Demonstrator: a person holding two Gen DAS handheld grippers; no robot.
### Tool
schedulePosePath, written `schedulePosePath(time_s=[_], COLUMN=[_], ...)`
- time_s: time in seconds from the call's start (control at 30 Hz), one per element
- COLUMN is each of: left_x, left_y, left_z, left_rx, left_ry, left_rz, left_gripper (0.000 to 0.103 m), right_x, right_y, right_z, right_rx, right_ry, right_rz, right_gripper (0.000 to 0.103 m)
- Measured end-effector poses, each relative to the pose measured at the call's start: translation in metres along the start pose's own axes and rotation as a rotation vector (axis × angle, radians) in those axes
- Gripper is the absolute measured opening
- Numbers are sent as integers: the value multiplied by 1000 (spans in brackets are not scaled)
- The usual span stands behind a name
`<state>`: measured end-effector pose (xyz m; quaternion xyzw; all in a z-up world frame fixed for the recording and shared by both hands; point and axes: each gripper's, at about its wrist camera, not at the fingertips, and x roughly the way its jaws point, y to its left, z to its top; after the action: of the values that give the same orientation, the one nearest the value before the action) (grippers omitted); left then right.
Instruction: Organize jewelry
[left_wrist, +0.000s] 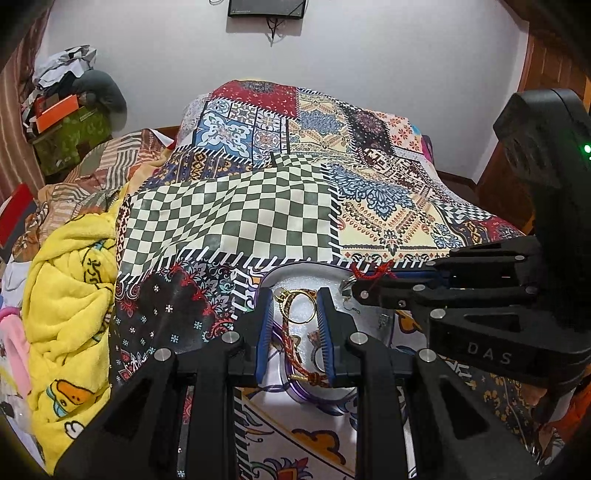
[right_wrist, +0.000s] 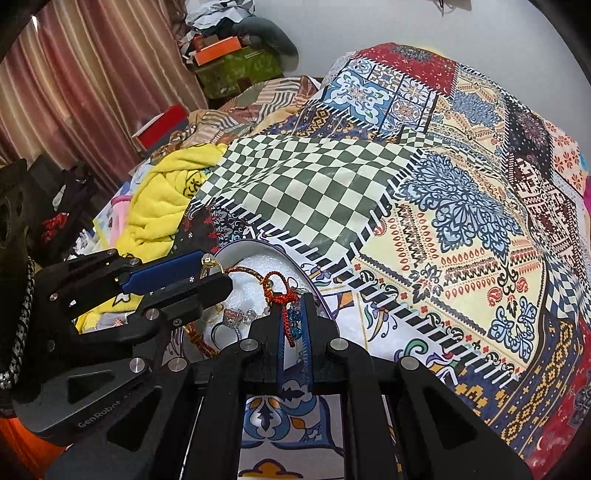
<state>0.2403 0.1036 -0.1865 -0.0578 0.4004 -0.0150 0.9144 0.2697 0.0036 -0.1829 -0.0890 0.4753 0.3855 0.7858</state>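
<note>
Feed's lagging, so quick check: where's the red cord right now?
The red cord is pinched in the right gripper, above the white tray; in the left view it shows at the right gripper's tips, right of the gold ring.

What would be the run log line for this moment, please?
left claw: open over tray | right claw: shut on red cord bracelet | gold ring: in tray

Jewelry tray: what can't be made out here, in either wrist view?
- Left wrist view: the near part of the tray is hidden behind the left gripper; the right gripper covers its right side.
- Right wrist view: the right gripper hides the tray's near right part; the left gripper hides its left rim.
- The silver rings are too small to count.
- Whether the red cord piece hangs clear of the tray: cannot tell.
</note>
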Motion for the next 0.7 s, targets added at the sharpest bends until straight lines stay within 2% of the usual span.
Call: schedulePosePath(time_s=[0.3, 0.4, 0.47, 0.57, 0.7], left_x=[-2, -4, -6, -12, -26], left_y=[1, 1, 1, 3, 5], left_z=[2, 2, 3, 4, 7], left_rx=[-4, -4, -7, -14, -22], left_ry=[4, 3, 1, -5, -28], left_rz=[-1, -1, 1, 2, 14], left_gripper=[22, 22, 24, 26, 30], right_x=[2, 0, -3, -10, -21], right_y=[4, 5, 8, 11, 14], right_z=[1, 0, -1, -3, -3], right_rx=[-21, -33, -46, -64, -82], right_ry=[14, 18, 12, -11, -42], right_rz=[-19, -25, -40, -74, -98], right_gripper=[8, 15, 26, 34, 36])
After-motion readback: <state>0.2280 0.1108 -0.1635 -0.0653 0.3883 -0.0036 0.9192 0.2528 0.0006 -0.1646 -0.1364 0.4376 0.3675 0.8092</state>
